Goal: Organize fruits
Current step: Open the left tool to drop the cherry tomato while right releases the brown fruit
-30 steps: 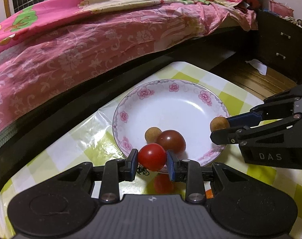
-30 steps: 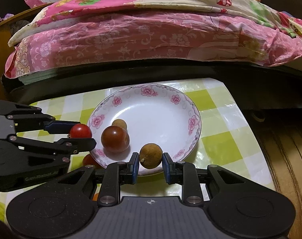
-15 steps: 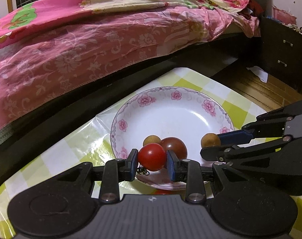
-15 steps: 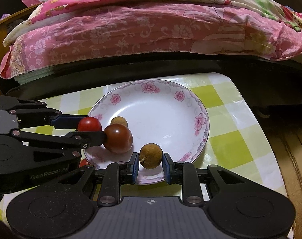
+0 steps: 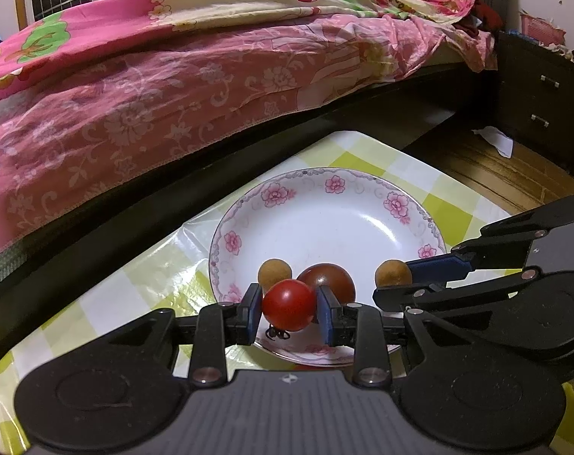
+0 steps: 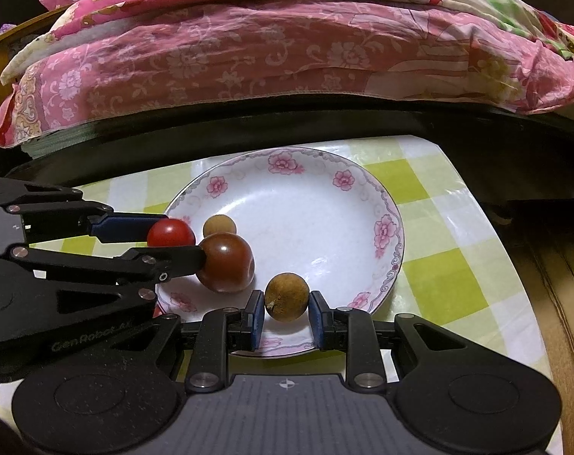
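A white plate with pink flowers (image 5: 324,204) (image 6: 305,197) lies on a green-checked tablecloth. My left gripper (image 5: 289,309) (image 6: 180,242) is shut on a bright red cherry tomato (image 5: 289,305) (image 6: 170,232), held over the plate's near-left rim. My right gripper (image 6: 286,313) (image 5: 391,284) is shut on a brown longan (image 6: 287,296) (image 5: 393,273) over the plate's near rim. In the plate rest a dark red tomato (image 5: 334,278) (image 6: 226,263) and a second longan (image 5: 273,270) (image 6: 219,224), side by side.
A bed with a pink floral quilt (image 5: 173,87) (image 6: 287,49) and dark frame runs close behind the table. A dark cabinet (image 5: 544,94) stands at the right on a wooden floor (image 5: 495,174). The table's edges (image 6: 487,204) lie close to the plate.
Both grippers have moved forward over the plate with their fruits still held; the plate and the fruits in it look nearer and lower in both views.
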A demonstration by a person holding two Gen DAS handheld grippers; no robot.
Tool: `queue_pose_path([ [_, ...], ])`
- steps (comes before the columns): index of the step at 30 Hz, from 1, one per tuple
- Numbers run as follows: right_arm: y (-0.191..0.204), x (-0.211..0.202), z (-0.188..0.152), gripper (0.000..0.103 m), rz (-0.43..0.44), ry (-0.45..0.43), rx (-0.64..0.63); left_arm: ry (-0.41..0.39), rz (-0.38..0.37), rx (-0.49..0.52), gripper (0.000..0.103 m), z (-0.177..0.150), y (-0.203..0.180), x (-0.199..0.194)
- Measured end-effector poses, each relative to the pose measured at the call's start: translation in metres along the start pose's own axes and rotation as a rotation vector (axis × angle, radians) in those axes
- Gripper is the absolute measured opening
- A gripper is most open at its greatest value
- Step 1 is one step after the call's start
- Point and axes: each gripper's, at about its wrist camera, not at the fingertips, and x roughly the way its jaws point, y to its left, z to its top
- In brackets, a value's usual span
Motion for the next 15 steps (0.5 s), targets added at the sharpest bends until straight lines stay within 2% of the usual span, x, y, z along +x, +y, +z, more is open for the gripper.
queue_pose_path([
  [15,-0.0009,-0.0025,0.0005,0.024,-0.026,-0.018,0.018,-0.005,0.022,0.021,0.039,0.0012,-0.0053,0.0002],
])
